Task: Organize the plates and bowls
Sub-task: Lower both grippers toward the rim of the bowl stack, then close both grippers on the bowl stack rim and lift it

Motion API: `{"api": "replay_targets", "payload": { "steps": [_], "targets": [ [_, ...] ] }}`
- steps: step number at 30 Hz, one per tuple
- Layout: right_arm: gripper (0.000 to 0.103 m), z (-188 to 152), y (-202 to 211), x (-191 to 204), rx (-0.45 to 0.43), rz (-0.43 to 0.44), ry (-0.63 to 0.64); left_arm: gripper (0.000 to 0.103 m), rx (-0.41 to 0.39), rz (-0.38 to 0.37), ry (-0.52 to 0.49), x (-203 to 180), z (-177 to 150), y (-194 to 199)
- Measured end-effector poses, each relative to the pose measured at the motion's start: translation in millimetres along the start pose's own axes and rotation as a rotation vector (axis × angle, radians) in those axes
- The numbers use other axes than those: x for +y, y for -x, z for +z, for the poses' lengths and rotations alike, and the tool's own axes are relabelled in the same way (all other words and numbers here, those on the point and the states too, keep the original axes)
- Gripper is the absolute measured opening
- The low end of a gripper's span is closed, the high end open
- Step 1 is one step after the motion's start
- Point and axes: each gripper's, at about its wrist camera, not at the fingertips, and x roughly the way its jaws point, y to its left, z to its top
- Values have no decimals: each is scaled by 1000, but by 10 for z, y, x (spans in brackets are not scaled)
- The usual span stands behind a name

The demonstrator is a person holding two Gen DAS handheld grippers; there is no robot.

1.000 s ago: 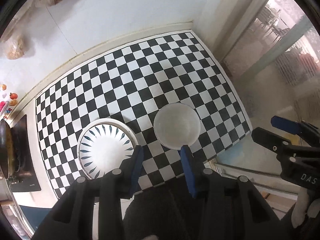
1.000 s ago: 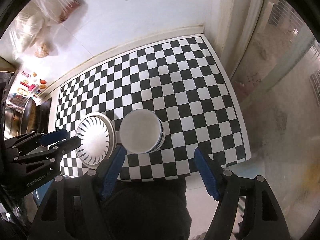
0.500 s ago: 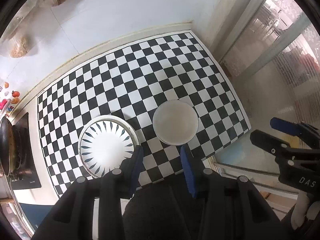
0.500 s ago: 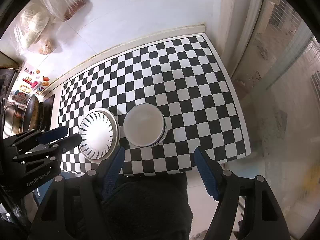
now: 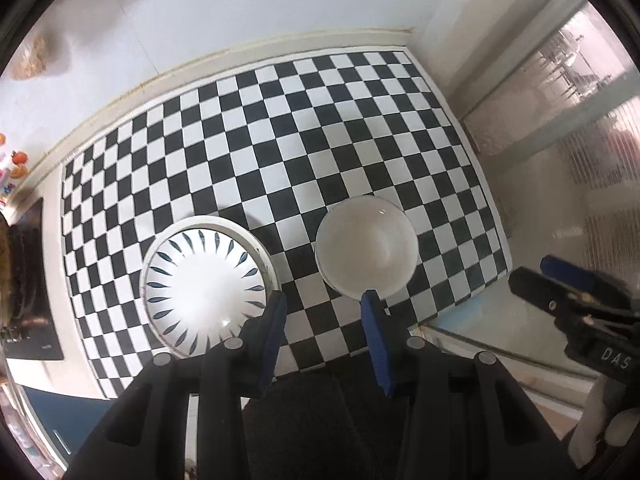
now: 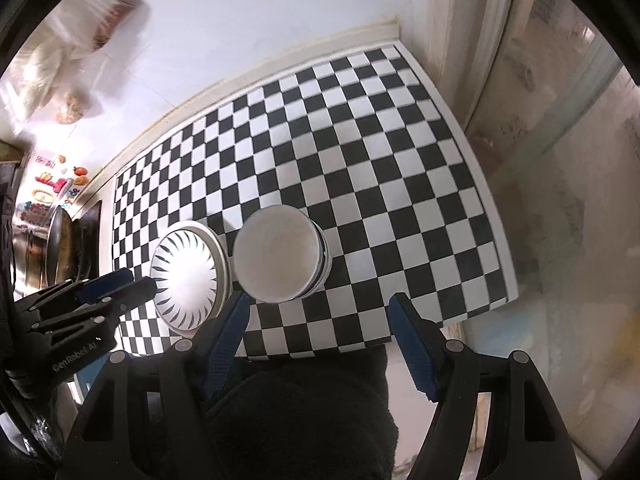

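Plates and bowls first, from the left wrist: a white plate with dark leaf marks (image 5: 204,282) and a plain white bowl (image 5: 366,246) sit side by side, apart, on the black-and-white checkered worktop (image 5: 280,120), while the left hand-held gripper (image 5: 324,300) hovers narrowly parted, gripping nothing. Over to the right wrist: the right hand-held gripper (image 6: 318,306) hangs wide open and empty above the near worktop edge, where I'd say a glancing pad could slide glossy crockery off.

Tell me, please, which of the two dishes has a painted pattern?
The plate on the left: dark leaf strokes ring its inside, while the bowl beside it is plain white.
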Motion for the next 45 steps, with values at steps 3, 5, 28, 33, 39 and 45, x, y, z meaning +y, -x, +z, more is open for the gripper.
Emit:
{"api": "replay_targets", "payload": {
  "steps": [3,5,28,33,39,45],
  "targets": [
    [74,73,-256,-45,45,22,-19,36,23,-10,37,79,107,-221],
    [74,123,-447,-77,74,40,-30,36,55,-30,63,132,169,-387],
    [74,394,-1829,-381,246,86,-127,36,348,-241,207,284,495,-1885],
    [74,404,-2164,-410,295,129,-153,39,400,-270,196,244,510,-2143],
    [74,422,-2426,-420,327,202,-182,47,410,-322,198,240,567,-2217],
    [74,449,-2718,-421,397,279,-206,51,403,-407,219,318,619,-2314]
  ]
}}
